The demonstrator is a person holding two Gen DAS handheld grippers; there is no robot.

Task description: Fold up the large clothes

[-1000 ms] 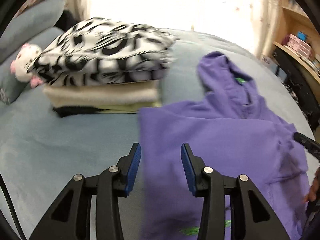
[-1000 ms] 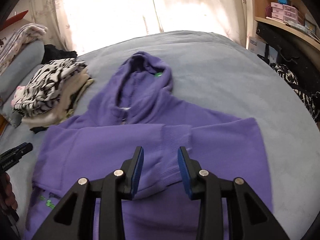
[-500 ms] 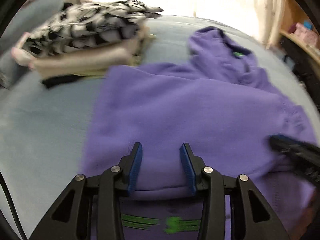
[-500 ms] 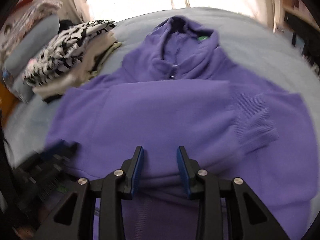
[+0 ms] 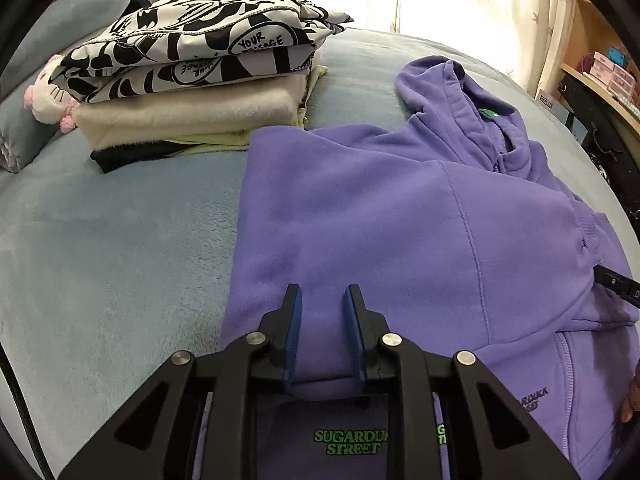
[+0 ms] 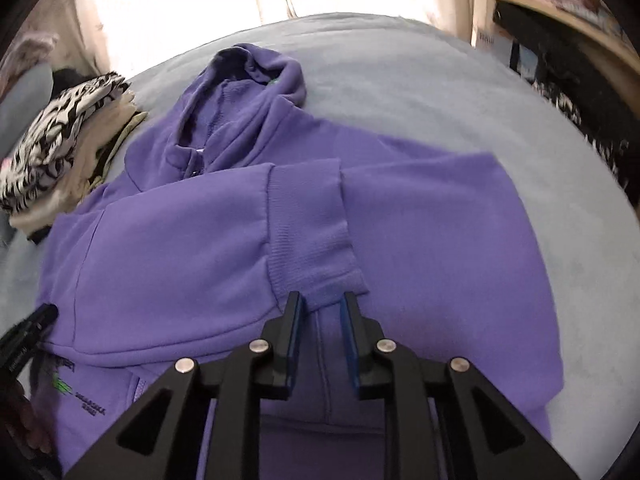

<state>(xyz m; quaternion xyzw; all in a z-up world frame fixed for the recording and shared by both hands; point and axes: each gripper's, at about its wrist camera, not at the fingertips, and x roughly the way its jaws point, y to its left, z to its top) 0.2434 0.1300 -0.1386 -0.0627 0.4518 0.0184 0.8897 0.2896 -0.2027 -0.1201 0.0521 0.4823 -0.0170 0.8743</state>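
Two grippers, left [image 5: 322, 332] and right [image 6: 320, 334], hover with jaws spread over the purple fleece hoodie [image 5: 400, 216] on the grey bed [image 5: 100, 240], its folded sleeve's ribbed cuff [image 6: 312, 232] at twelve o'clock from the right.

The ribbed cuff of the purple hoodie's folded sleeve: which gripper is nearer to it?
Right. The right gripper is open at the ribbed cuff's lower edge; the left gripper is at the sleeve's other end, over the shoulder side.

My hoodie [image 5: 400, 216] lies spread on the bed [image 5: 100, 260], hood at the far end, both sleeves folded across its chest. A stack of folded clothes [image 5: 192, 92] sits on the bed just to its far left, with shelves [image 6: 560, 12] far right.
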